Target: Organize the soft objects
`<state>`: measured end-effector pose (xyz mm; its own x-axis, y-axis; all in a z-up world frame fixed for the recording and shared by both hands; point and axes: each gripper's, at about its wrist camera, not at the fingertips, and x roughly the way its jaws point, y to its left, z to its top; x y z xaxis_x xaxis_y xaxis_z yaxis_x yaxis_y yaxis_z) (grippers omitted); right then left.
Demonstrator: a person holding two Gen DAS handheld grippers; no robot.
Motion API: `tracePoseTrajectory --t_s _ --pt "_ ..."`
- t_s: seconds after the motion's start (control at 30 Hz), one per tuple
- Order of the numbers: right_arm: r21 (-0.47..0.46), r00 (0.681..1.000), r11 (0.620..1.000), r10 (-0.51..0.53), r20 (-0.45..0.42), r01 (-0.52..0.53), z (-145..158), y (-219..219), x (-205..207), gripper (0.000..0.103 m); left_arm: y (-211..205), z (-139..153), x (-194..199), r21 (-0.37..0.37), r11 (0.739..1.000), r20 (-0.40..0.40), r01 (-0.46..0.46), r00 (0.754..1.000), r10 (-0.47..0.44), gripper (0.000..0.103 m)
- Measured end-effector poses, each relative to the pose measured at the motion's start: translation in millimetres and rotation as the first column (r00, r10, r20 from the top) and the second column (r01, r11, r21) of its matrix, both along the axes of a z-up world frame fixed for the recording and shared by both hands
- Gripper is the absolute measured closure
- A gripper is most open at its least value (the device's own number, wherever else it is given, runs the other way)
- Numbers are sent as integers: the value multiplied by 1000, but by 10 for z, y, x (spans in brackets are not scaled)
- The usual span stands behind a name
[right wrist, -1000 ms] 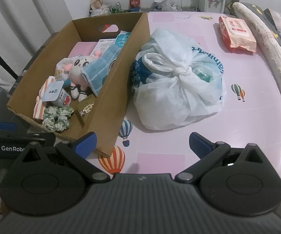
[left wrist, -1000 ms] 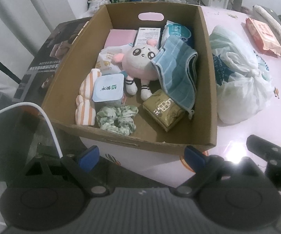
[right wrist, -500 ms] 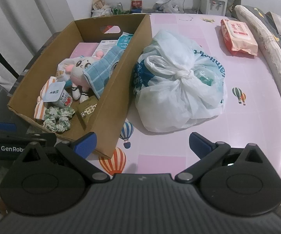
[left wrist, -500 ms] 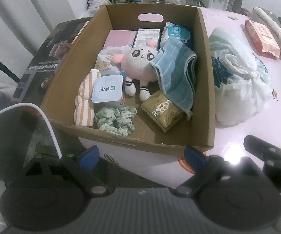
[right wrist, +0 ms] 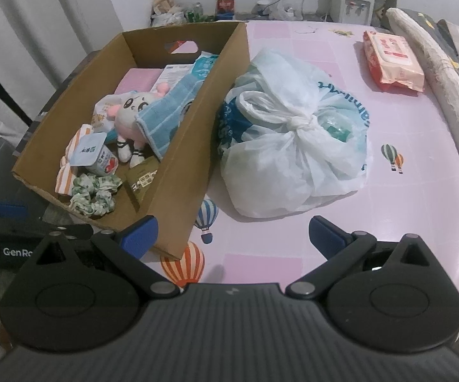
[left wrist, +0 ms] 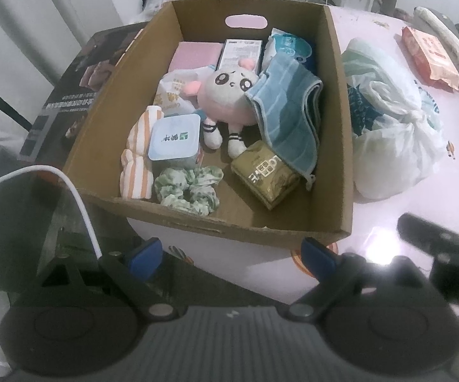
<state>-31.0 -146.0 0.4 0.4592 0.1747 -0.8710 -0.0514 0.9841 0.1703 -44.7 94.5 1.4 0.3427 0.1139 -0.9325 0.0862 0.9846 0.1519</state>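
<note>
A cardboard box (left wrist: 340, 146) (right wrist: 194, 172) stands on the pink table. In it lie a pink plush doll (left wrist: 229, 95) (right wrist: 127, 111), a blue towel (left wrist: 286, 117) (right wrist: 165, 111), a green scrunchie (left wrist: 188, 187) (right wrist: 92, 194), a striped cloth (left wrist: 137, 162), a yogurt tub (left wrist: 175, 140) and a gold pack (left wrist: 264, 175). My left gripper (left wrist: 232, 254) is open and empty in front of the box's near wall. My right gripper (right wrist: 232, 235) is open and empty, to the right of the box's near corner.
A knotted white plastic bag (right wrist: 293, 140) (left wrist: 394, 121) lies right of the box. A wet-wipes pack (right wrist: 391, 60) lies at the far right. A rolled mat (right wrist: 445, 79) runs along the table's right edge. A white cable (left wrist: 70, 187) hangs at the left.
Both grippers have moved slightly; the box and bag sit a little lower and nearer in the views. Nothing was grasped or moved.
</note>
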Motion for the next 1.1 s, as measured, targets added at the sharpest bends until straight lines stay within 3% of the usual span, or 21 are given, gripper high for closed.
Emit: tracePoseTrajectory --t_s 0.2,0.63,1.1 --pt "-10 995 995 97 -36 -98 -31 98 77 1 56 -61 -6 1 1000 -23 -17 1000 17 8" --pt "-21 995 996 86 -58 -87 38 153 170 1 17 79 107 16 1000 -46 17 999 -16 8" --pt "-26 995 995 91 -42 -92 152 144 237 1 8 162 181 23 1000 -18 18 1000 -18 8"
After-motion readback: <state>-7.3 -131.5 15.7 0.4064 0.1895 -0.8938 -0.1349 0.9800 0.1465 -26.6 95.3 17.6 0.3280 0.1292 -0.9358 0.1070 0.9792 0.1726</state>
